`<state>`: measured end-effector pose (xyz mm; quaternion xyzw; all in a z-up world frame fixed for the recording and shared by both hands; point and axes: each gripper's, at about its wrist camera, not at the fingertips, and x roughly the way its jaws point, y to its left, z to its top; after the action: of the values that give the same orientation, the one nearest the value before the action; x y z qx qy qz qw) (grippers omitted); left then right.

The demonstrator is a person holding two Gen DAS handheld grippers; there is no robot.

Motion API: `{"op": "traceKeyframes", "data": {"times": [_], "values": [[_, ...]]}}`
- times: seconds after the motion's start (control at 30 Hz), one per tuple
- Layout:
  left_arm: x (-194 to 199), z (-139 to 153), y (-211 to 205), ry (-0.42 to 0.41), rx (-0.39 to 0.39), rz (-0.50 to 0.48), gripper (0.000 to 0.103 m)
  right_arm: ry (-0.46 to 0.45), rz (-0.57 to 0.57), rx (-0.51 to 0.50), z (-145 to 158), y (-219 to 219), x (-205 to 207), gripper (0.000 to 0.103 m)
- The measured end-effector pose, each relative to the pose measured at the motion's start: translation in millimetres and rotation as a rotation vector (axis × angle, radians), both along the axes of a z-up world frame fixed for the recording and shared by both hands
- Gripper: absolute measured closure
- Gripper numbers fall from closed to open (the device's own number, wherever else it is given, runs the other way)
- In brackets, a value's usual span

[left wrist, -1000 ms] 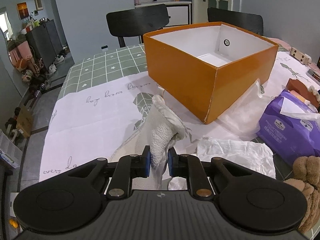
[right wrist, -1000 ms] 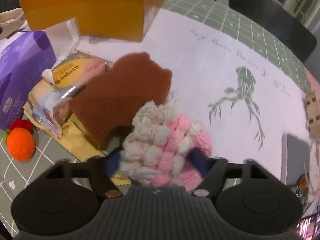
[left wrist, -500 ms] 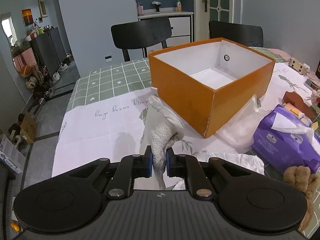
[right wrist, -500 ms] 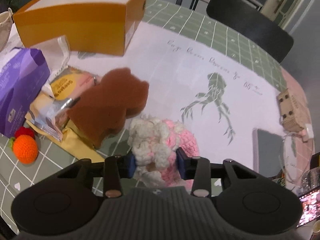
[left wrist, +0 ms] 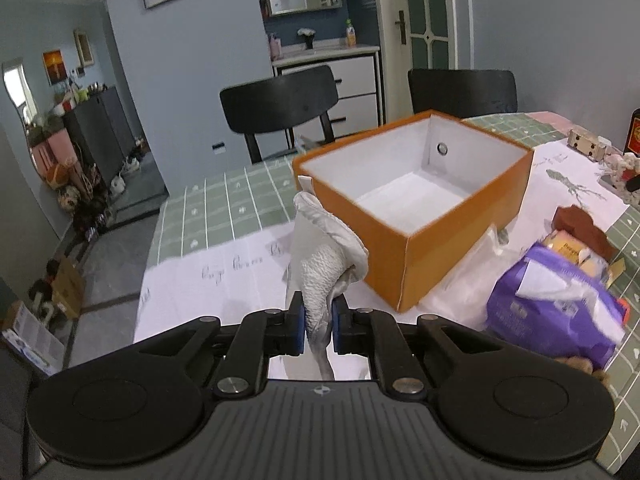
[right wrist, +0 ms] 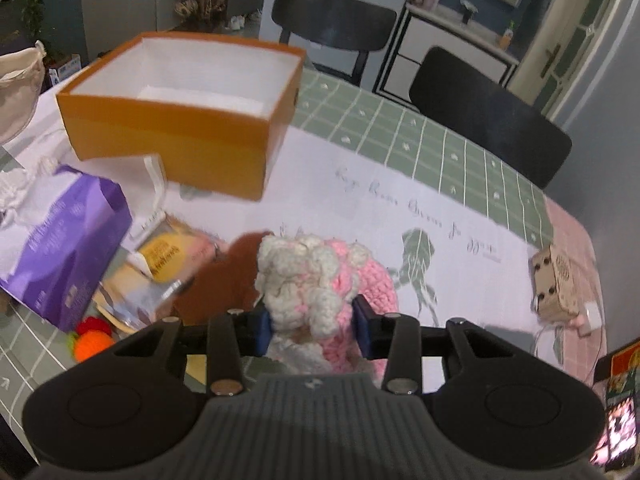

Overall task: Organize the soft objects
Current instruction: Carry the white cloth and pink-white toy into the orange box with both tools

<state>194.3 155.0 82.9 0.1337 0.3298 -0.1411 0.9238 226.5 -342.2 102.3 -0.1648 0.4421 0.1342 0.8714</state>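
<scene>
A dining room w/ blue-grey walls; the surface (left wrist: pixel 224 196) has a green checked cloth and, over it, a white printed sheet. The landmark is the orange box (left wrist: pixel 456 248), open at top, white inside, and as far as both views show it is empty.

Left gripper (left wrist: pixel 318 326): jaws narrow, pinching a white cloth glove (left wrist: pixel 320 256). The glove hangs up in front of the camera, just before the near-left corner of the box, and seems lifted off the surface.

Right gripper (right wrist: pixel 312 330): jaws about half wide, clamped on both sides of a pink and white knitted hat (right wrist: pixel 320 280). The hat is on the near side of the box, well apart from it.

Other things near the box: a purple tissue pack (right wrist: pixel 56 248) close to its near wall, a brown sponge-like piece (right wrist: pixel 224 280) and yellow snack packets (right wrist: pixel 164 260) between the pack and the hat, an orange knitted ball (right wrist: pixel 92 344) further from the box, beside the pack. A brown plush thing is at the picture edge in the left view, but it is too cut off to tell more.

Progress, my judgement: early stage. Nothing soft is in the box yet; two items are picked and ready to carry over the rim. Left to do: drop the glove and hat in, then prob. the knitted ball, the plush thing, maybe the sponge. Which of the other items count as "soft" I cannot tell for sure.
</scene>
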Motion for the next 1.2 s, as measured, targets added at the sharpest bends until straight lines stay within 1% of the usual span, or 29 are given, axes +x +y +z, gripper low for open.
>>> {"op": "traceKeyframes", "data": {"times": [0.23,0.37,0.67,0.83,1.0,1.13,1.2], "values": [[11.6,29.6,-32.3,-0.059,0.019,-0.047,0.089,-0.043,0.049,-0.020,25.7,30.1,11.2,0.063],[22.4,47.2,-47.6,-0.069,0.010,-0.071,0.089,-0.059,0.077,-0.054,40.0,49.2,19.3,0.063],[40.7,62.1,-82.8,-0.077,0.035,-0.099,0.089,-0.104,0.101,-0.089,71.3,82.2,48.4,0.063],[51.6,72.9,-101.3,-0.100,0.039,-0.113,0.089,-0.115,0.120,-0.106,81.3,105.5,69.0,0.063],[67.7,71.7,-118.4,-0.110,0.066,-0.139,0.089,-0.121,0.149,-0.107,87.3,134.0,90.7,0.063],[81.8,59.7,-129.9,-0.108,0.097,-0.147,0.089,-0.115,0.173,-0.095,83.7,154.7,107.4,0.063],[90.4,50.5,-133.1,-0.093,0.104,-0.157,0.089,-0.107,0.183,-0.093,79.3,164.7,116.4,0.063]]}}
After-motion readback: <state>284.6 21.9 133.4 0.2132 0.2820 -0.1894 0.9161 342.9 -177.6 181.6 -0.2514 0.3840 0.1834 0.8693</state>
